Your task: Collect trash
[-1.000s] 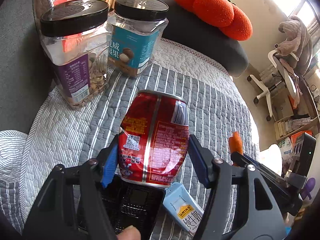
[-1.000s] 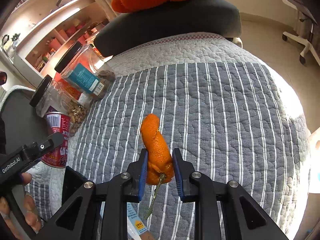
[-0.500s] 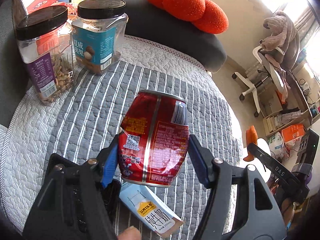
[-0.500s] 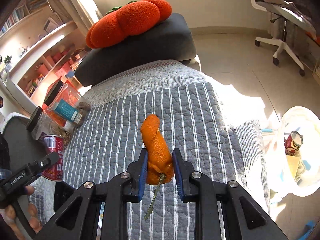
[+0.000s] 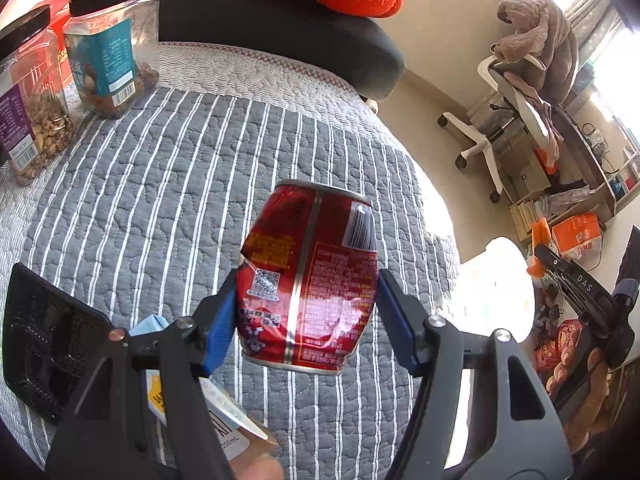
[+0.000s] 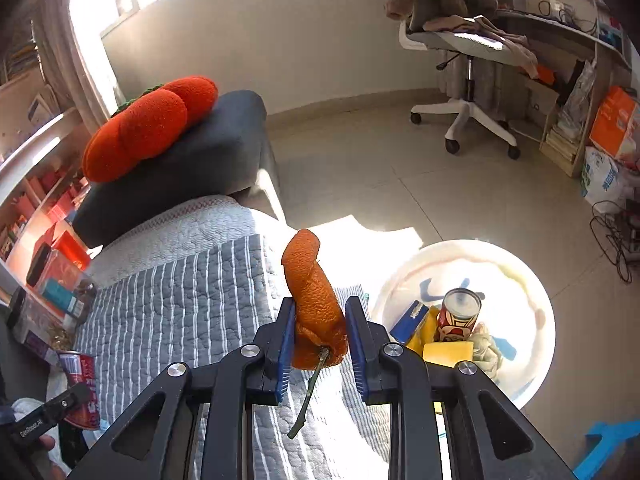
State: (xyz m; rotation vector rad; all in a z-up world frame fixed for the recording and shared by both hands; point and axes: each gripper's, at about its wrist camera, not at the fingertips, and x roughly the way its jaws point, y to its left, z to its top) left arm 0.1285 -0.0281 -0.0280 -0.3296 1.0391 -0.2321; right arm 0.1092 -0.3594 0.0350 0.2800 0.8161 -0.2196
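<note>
My left gripper [image 5: 306, 316] is shut on a dented red drink can [image 5: 310, 276], held upright above the grey striped quilt [image 5: 180, 168]. My right gripper [image 6: 320, 324] is shut on an orange peel [image 6: 314, 300] with a green stem hanging below it, at the quilt's edge. A white trash bin [image 6: 536, 292] stands on the floor to the right of the peel, with a red can [image 6: 458, 312], yellow pieces and blue scraps inside. In the left wrist view the right gripper and peel [image 5: 540, 248] appear at far right, beside the bright bin [image 5: 496, 280].
Two black-lidded nut jars [image 5: 108, 48] stand at the quilt's far left. A black tray [image 5: 44, 344] and a milk carton [image 5: 216, 420] lie near the left gripper. A dark cushion [image 6: 180, 164] bears an orange plush. A white office chair [image 6: 464, 60] and cluttered shelves stand across the tiled floor.
Both grippers have swung right, away from the jars. The right gripper carried the peel from over the quilt to its edge, and the bin has come into full view beside it.
</note>
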